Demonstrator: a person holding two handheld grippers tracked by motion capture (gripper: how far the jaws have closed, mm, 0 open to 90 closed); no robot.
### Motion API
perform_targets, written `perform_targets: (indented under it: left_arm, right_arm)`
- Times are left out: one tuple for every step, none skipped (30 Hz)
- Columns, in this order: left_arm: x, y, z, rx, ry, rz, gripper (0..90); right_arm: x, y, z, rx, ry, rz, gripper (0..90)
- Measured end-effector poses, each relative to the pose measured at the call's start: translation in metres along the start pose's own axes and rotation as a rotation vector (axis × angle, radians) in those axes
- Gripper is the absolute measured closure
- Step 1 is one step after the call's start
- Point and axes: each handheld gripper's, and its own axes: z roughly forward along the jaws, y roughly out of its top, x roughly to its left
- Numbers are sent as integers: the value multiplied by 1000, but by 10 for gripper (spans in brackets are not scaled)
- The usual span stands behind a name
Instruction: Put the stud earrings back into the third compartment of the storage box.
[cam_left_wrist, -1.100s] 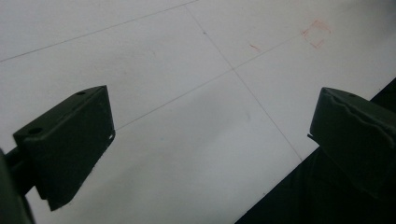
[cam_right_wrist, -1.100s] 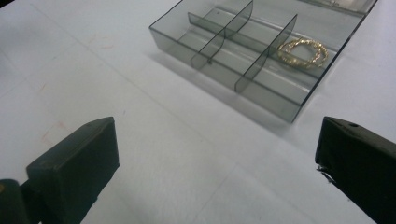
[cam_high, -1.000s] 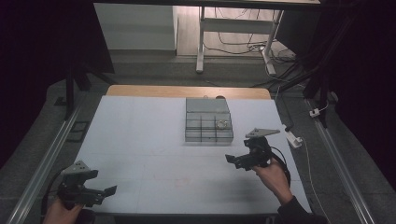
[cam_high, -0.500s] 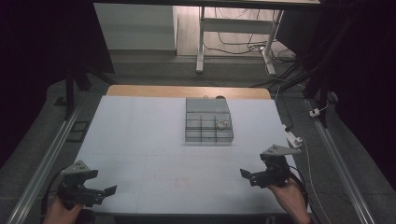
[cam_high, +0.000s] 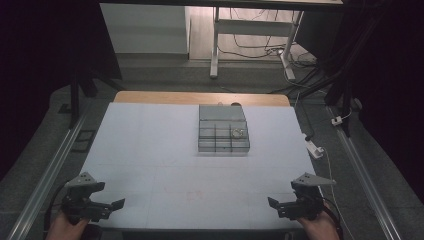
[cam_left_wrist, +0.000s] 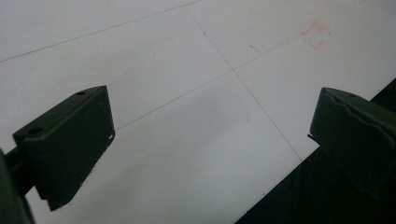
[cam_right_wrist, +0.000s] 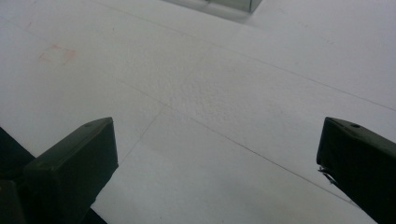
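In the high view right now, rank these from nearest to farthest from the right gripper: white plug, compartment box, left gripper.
1. White plug, off the table's right edge, beyond the right gripper.
2. Compartment box, mid-table, toward the far side.
3. Left gripper, near-left corner.

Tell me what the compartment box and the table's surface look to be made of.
Compartment box: likely clear plastic; its dividers and walls show grey and see-through, with a slight sheen. Table surface: a matte white sheet, perhaps foam board or laminate; the right gripper view shows a fine pebbled grain and thin seam lines.
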Motion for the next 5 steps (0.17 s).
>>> perform_targets:
  left_arm:
    - [0, 0, 0, -1, 0, 0, 0]
    - [0, 0, 0, -1, -1, 0, 1]
    - [0, 0, 0, 0, -1, 0, 1]
    - [0, 1, 0, 1, -2, 0, 1]
    - [0, 1, 0, 1, -3, 1, 0]
  right_arm:
    - [-1, -1, -1, 2, 0, 6, 0]
    - [-1, -2, -2, 5, 0, 15, 0]
    - [-1, -2, -3, 3, -1, 21, 0]
    - [-2, -3, -3, 2, -2, 25, 0]
    - [-2, -3, -3, 5, -6, 30, 0]
